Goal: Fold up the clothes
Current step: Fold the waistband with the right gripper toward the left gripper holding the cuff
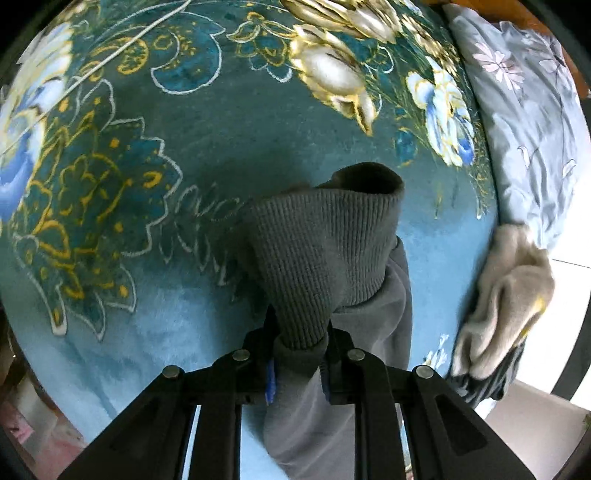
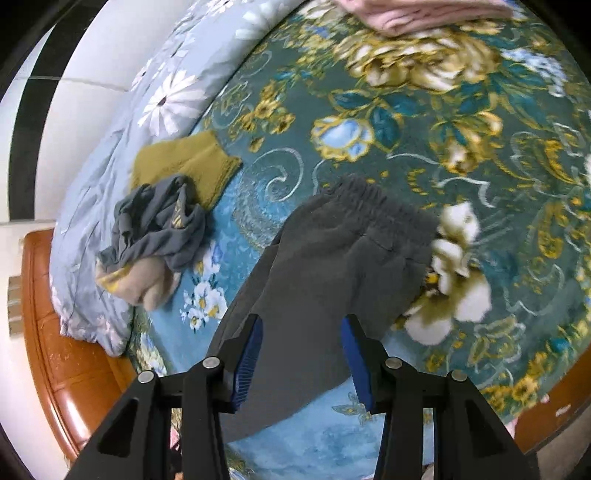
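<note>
The left gripper is pinched tight on the ribbed cuff of the grey sweatpants, with the knit bunched between its fingers and the cuff mouth flaring open above the blue floral blanket; the leg trails down and back from the grip. The right gripper stands spread wide, its blue pads either side of the grey cloth but clamping nothing, so the garment is carried by one grip only. The pants lie across the blanket with the gathered waistband at the far end. The main risk, as I judge it, is that the cuff is held as a wad rather than a flat edge: if the left side pulls across to make a fold, the leg is likely to twist or rope up and land crooked, and the thick rib could creep out of the jaws under the drag of the plush blanket. With the right gripper open, nothing pins the body of the pants, so the whole garment may slide instead of creasing. A wide sweep towards the blanket's edge could also catch the crumpled pile of dark grey and beige clothes beside the olive folded piece, or nudge things onto the grey flowered quilt; the pink folded item sits well apart and seems safe
</note>
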